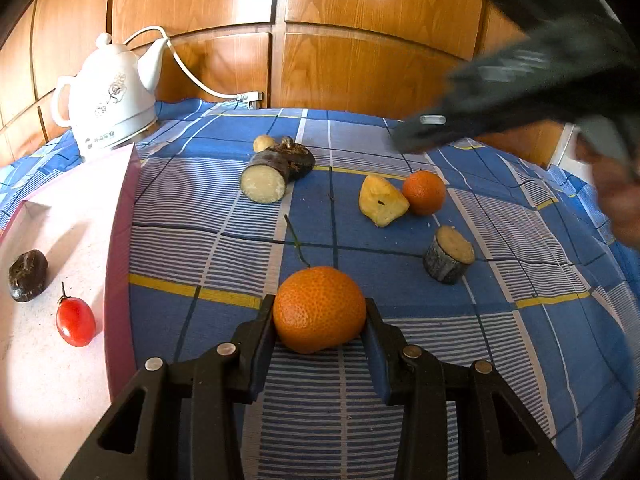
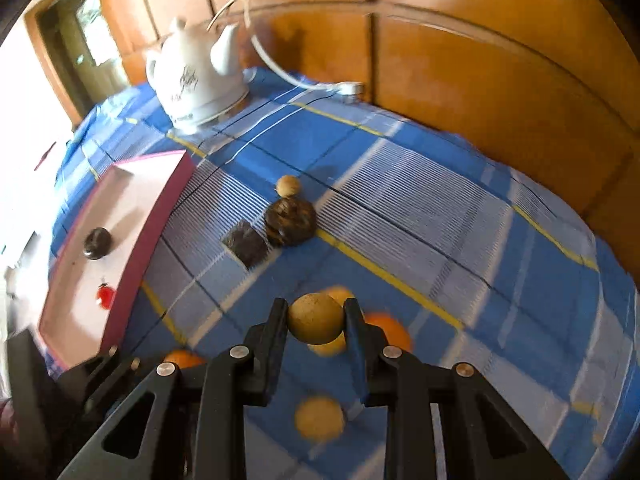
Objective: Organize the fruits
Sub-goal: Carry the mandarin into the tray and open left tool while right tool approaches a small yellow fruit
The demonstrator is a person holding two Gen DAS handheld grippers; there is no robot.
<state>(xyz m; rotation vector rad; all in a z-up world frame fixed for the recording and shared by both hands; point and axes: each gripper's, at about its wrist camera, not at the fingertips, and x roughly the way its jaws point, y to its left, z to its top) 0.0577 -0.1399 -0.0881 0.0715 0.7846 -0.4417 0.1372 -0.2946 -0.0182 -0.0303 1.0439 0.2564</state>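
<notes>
The left gripper (image 1: 320, 312) clamped its jaws on an orange (image 1: 319, 309) just right of the pink tray (image 1: 120, 280), while the right gripper (image 2: 316, 320) held a small tan fruit (image 2: 315, 317) aloft, both presumably bound for that tray.

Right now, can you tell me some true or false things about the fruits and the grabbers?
1. The left gripper grips a round orange tangerine. True.
2. The pink-rimmed white tray holds a small red tomato. True.
3. The right gripper is empty. False: it clamps a small round tan fruit.
4. The white ceramic kettle lies tipped over. False: it stands upright.
</notes>
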